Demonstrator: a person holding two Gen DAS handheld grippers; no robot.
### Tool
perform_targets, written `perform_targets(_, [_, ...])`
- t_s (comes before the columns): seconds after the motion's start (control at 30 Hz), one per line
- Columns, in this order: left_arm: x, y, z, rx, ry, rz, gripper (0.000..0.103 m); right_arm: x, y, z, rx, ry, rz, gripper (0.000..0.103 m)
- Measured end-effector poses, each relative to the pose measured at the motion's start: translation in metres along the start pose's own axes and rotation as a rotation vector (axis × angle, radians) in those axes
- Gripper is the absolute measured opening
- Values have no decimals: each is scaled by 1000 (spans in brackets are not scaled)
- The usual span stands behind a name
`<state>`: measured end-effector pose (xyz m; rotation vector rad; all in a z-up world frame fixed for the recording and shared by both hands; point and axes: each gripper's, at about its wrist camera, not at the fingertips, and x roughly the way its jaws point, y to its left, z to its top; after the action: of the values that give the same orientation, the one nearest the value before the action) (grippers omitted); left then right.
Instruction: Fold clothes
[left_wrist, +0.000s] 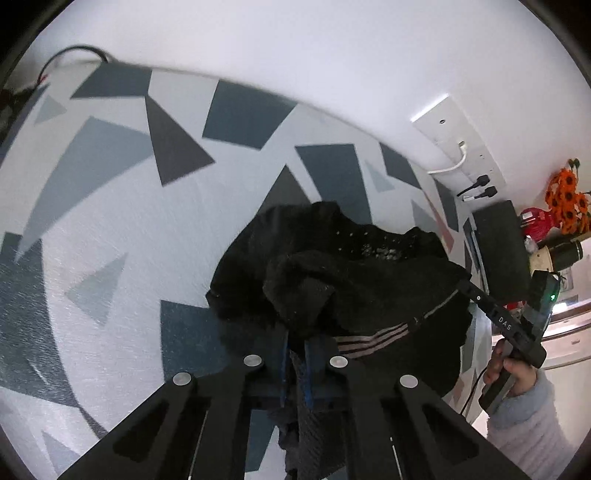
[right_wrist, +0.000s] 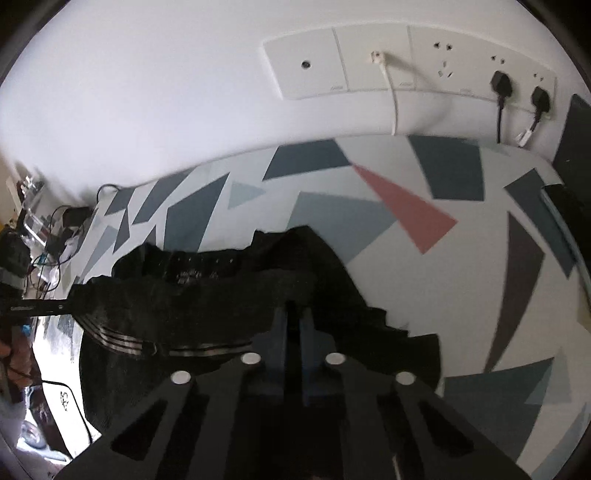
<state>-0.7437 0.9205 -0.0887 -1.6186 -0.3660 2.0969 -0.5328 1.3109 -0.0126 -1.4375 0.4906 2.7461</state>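
Observation:
A black garment (left_wrist: 351, 280) with a striped waistband (left_wrist: 373, 339) lies bunched on a table cover (left_wrist: 110, 221) printed with grey and blue shapes. My left gripper (left_wrist: 295, 343) is shut on a fold of it, and cloth hangs down between the blue fingers (left_wrist: 282, 354). At the right, a hand (left_wrist: 517, 369) in a fluffy sleeve holds my right gripper (left_wrist: 466, 286) at the garment's far edge. In the right wrist view the garment (right_wrist: 221, 295) is stretched between the two grippers. There my right gripper (right_wrist: 294, 321) is shut on its black cloth, and my left gripper (right_wrist: 68, 306) holds the left end by the waistband (right_wrist: 122, 341).
A white wall with a socket panel (right_wrist: 406, 62) and plugged cables runs behind the table cover (right_wrist: 424, 277). A black box (left_wrist: 498, 251), a red object and orange flowers (left_wrist: 567, 199) stand at the right end. Cables and clutter (right_wrist: 44, 240) crowd the left end.

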Motion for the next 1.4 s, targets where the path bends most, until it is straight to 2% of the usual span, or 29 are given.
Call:
perform_targets(0.17, [-7, -1, 13, -25, -32, -39, 5, -21, -1, 4, 23, -56, -7, 2])
perform_targets(0.27, [-5, -2, 32, -46, -61, -54, 5, -31, -4, 12, 50, -85, -3, 2])
perform_targets(0.33, [0, -3, 47, -48, -81, -46, 5, -27, -3, 20, 24, -67, -14, 2])
perform_targets(0.43, [11, -1, 70, -75, -89, -36, 5, -13, 4, 24, -36, 15, -23, 4])
perform_targets(0.5, [22, 3, 83, -109, -75, -33, 5, -5, 6, 20, -51, 53, -9, 9])
perform_targets(0.57, [28, 2, 89, -87, -91, -15, 5, 2, 7, 13, -54, 71, -6, 25])
perform_targets(0.6, [29, 2, 90, -67, -101, -4, 6, 5, 8, 9, -56, 76, -2, 29])
perform_targets(0.67, [34, 1, 92, -44, -89, 4, 14, 10, 12, 4, -60, 82, 13, 37])
perform_targets(0.73, [38, 1, 92, -24, -63, -7, 20, 15, 14, 1, -65, 89, 10, 38])
perform_targets(0.83, [39, 2, 95, -10, -45, 1, 21, 24, 13, 2, -46, 92, -13, 36])
perform_targets(0.87, [39, 5, 96, -22, -37, -6, 21, 25, 11, 3, -26, 85, -13, 13])
perform_targets(0.9, [38, 8, 97, -36, -31, -18, 21, 24, 8, 5, -2, 76, -9, 4])
perform_targets(0.97, [38, 11, 99, -49, -18, -33, 21, 15, 4, 11, 44, 41, 1, 4])
perform_targets(1.03, [40, 9, 102, -17, 5, -22, 21, 7, -1, 21, 75, 6, 3, 4])
perform_targets(1.13, [47, -6, 107, 114, 54, 78, 21, 0, -10, 39, 115, -43, -31, 4])
perform_targets(1.2, [54, -16, 111, 204, 101, 130, 21, 4, -22, 53, 169, -44, -64, 4])
perform_targets(1.27, [60, -19, 116, 253, 132, 175, 21, 12, -35, 65, 223, -30, -111, 5])
perform_targets(1.37, [60, -20, 127, 292, 136, 217, 21, 13, -34, 73, 223, -5, -86, 6])
perform_targets(1.4, [58, -18, 131, 284, 135, 211, 21, 12, -28, 73, 187, 0, -57, 7])
